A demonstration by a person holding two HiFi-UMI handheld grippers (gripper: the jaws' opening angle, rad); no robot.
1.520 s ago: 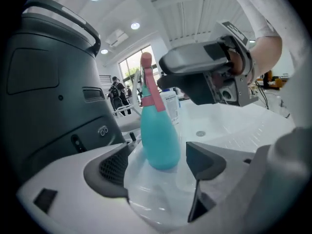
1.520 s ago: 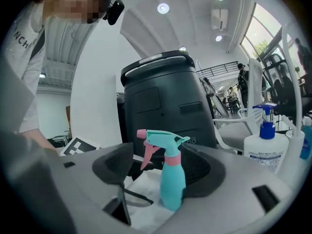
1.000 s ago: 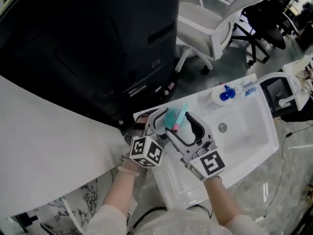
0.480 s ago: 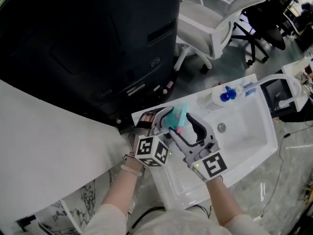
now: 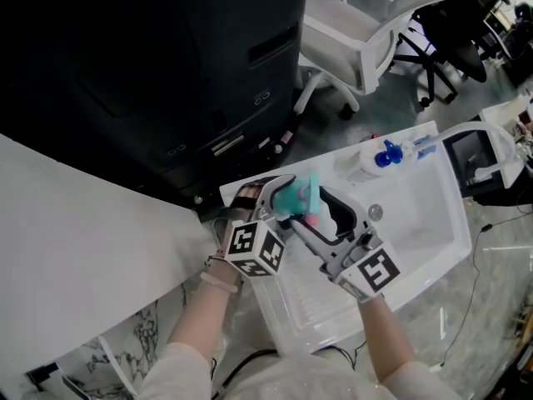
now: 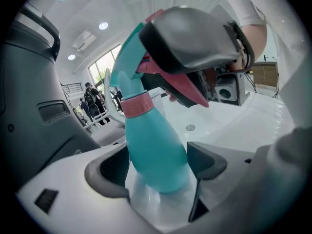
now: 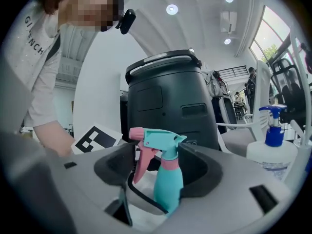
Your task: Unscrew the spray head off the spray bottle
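A teal spray bottle (image 6: 153,140) with a pink collar (image 6: 136,105) stands upright between the pads of my left gripper (image 6: 158,172), which is shut on its body. Its teal spray head (image 7: 163,139), with pink nozzle and trigger, sits between the jaws of my right gripper (image 7: 158,167), whose pads close on the head and neck. In the head view the bottle (image 5: 293,197) is held above the sink's left end, left gripper (image 5: 279,202) on the left and right gripper (image 5: 315,213) on the right. The bottle's base is hidden by the left jaws.
A white sink (image 5: 416,223) with a drain lies below and to the right. A white bottle with a blue pump (image 5: 376,161) stands on its far rim. A large black bin (image 5: 166,57) rises behind, with a white office chair (image 5: 358,32) beyond it.
The right gripper's jaws have drawn in around the spray head and its marker cube has swung slightly right. The left gripper and bottle have shifted only a little.
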